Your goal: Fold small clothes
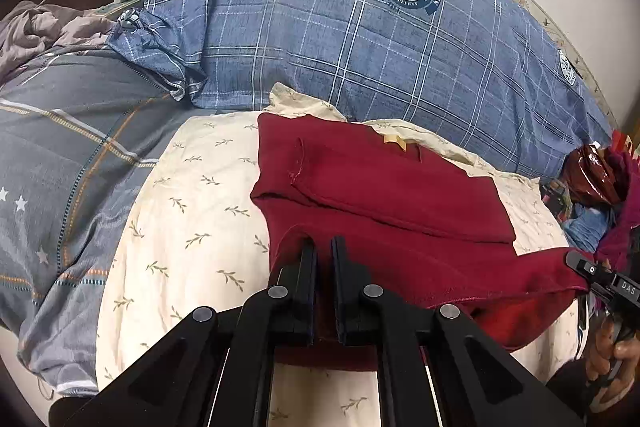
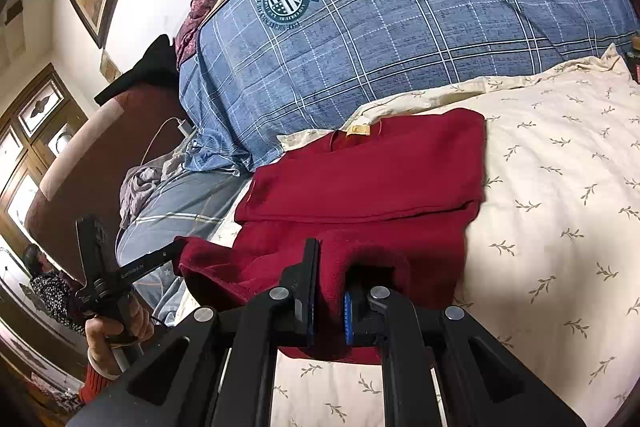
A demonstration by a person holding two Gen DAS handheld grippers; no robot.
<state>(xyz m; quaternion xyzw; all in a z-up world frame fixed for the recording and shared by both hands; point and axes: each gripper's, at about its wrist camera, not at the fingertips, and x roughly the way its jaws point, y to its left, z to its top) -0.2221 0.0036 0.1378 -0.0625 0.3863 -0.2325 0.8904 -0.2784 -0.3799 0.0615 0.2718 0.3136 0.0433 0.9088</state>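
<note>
Left gripper point(image 1: 323, 247) — jaws clamped on the red garment point(image 1: 384, 187) hem, lower centre. Right gripper point(image 2: 332, 267) — jaws pinching the same garment's near edge above the cream sheet point(image 2: 560, 187).

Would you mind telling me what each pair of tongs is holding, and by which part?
Both hold the dark red garment by its near bottom edge: the left tongs pinch one end of that hem, the right tongs the other.

Dark red garment point(image 1: 384, 187), blue plaid quilt point(image 1: 320, 27)
</note>
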